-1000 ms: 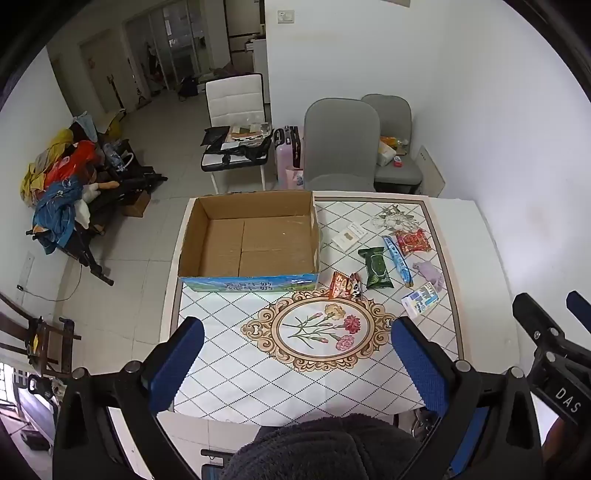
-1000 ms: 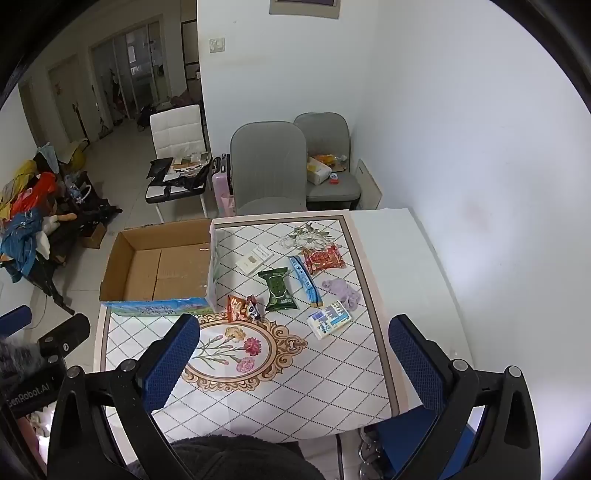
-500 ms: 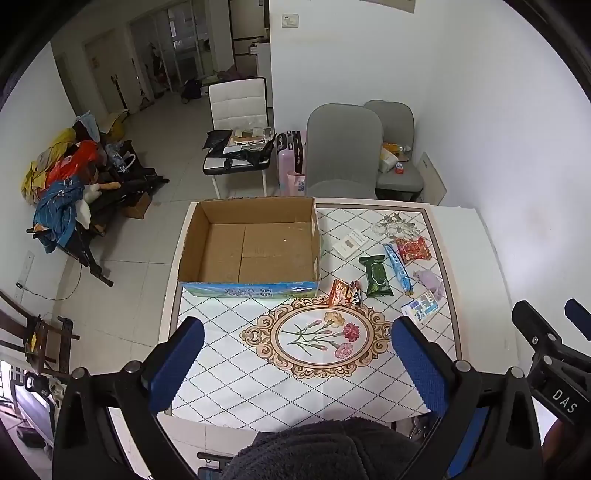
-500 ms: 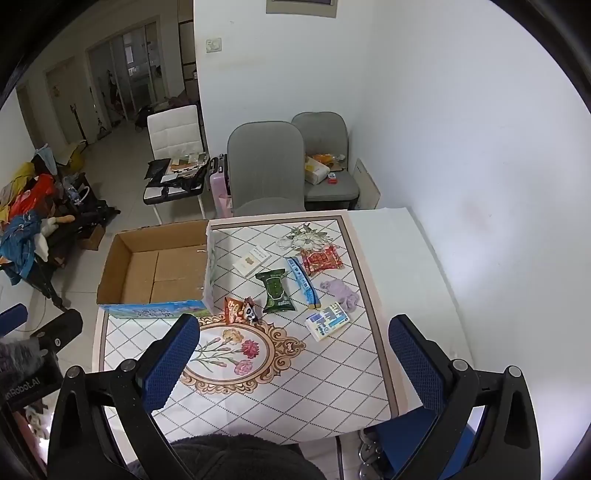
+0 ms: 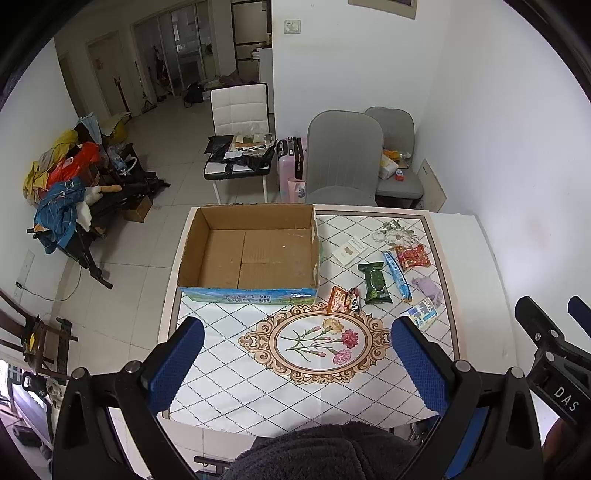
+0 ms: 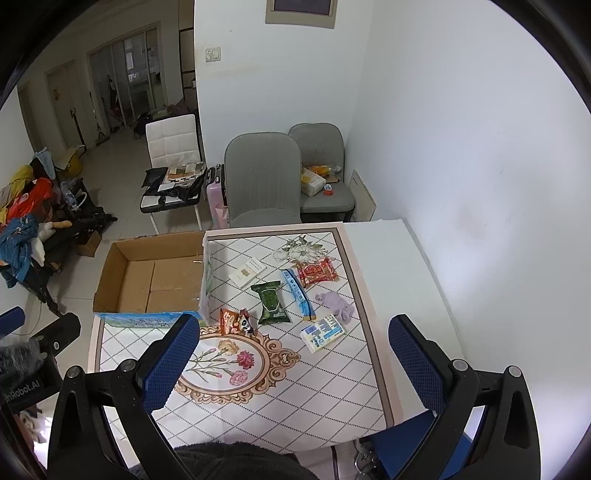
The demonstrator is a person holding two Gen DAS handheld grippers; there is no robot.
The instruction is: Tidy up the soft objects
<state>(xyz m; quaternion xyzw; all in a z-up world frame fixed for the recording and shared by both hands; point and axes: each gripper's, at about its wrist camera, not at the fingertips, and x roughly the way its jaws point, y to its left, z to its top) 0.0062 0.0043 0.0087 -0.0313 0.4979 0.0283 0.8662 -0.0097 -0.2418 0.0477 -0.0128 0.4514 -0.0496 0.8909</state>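
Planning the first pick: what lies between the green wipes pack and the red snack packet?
A long blue packet lies between green wipes pack and red snack packet; right wrist view.

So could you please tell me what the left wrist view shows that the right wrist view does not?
Only the left wrist view shows the left gripper midway between its open blue fingers, and the whole floor of the cardboard box, which has nothing in it. Only the right wrist view shows the right gripper, also open, and the framed picture high on the wall. Both show the table with the green packet, the red packet, the purple soft toy and two grey chairs.
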